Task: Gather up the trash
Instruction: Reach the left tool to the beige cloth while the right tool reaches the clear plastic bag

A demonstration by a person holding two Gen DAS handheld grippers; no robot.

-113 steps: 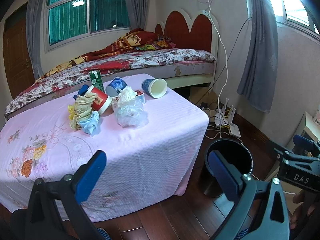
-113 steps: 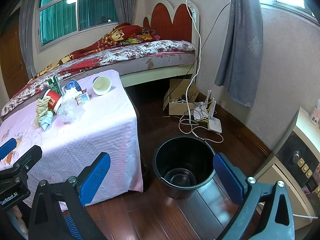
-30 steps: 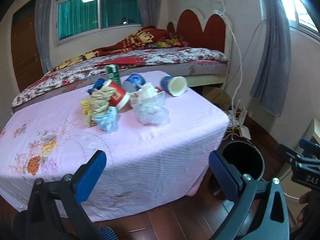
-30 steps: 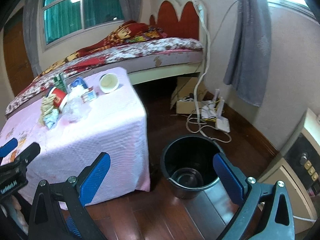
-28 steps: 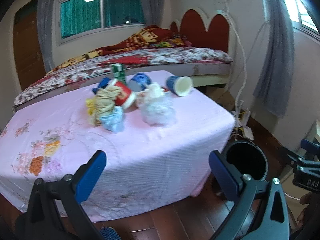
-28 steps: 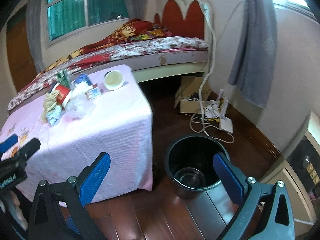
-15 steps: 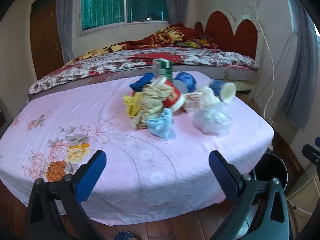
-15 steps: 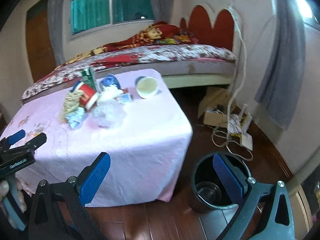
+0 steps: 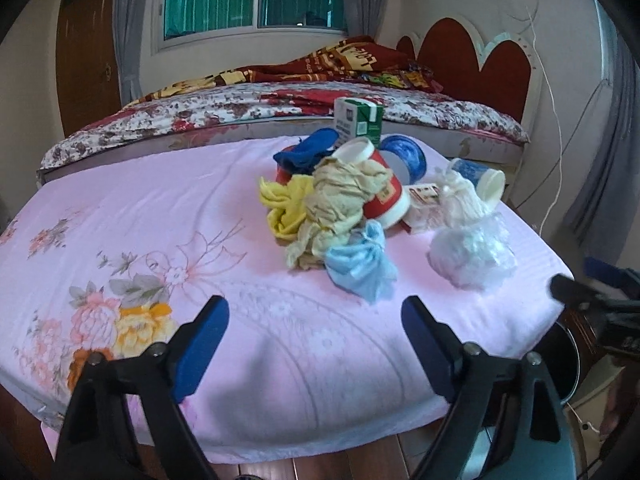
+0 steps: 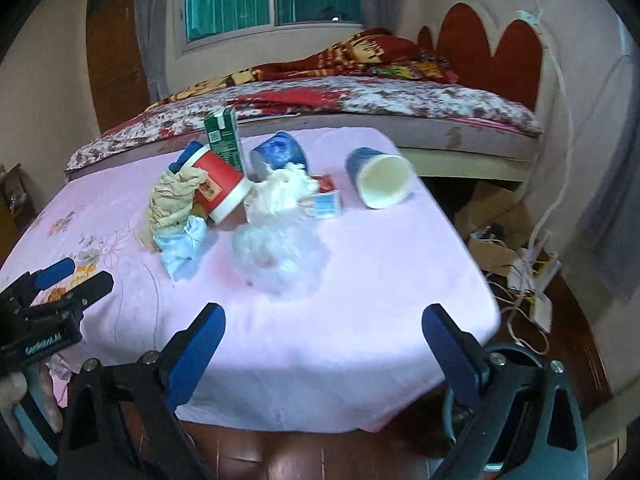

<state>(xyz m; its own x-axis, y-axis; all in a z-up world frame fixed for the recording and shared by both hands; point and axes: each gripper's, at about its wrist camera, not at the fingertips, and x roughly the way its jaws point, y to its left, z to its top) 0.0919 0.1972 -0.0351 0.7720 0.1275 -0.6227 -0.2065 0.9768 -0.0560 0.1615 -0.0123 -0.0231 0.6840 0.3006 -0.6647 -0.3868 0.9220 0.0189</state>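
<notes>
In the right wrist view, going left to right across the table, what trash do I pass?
Beige crumpled paper → red cup → white tissue wad → blue cup lying on its side, mouth toward the camera.

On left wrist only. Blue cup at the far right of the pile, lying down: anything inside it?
Observer: The right wrist view looks straight into the blue cup. It lies on its side, its inside is white, and it looks empty.
Operator: What's low down past the right edge?
Observer: A cardboard box and white cables and plugs on the floor.
Operator: The right gripper is just a blur at my frame edge. Holding anything?
Observer: No. The right gripper has its jaws closing with nothing between them.
</notes>
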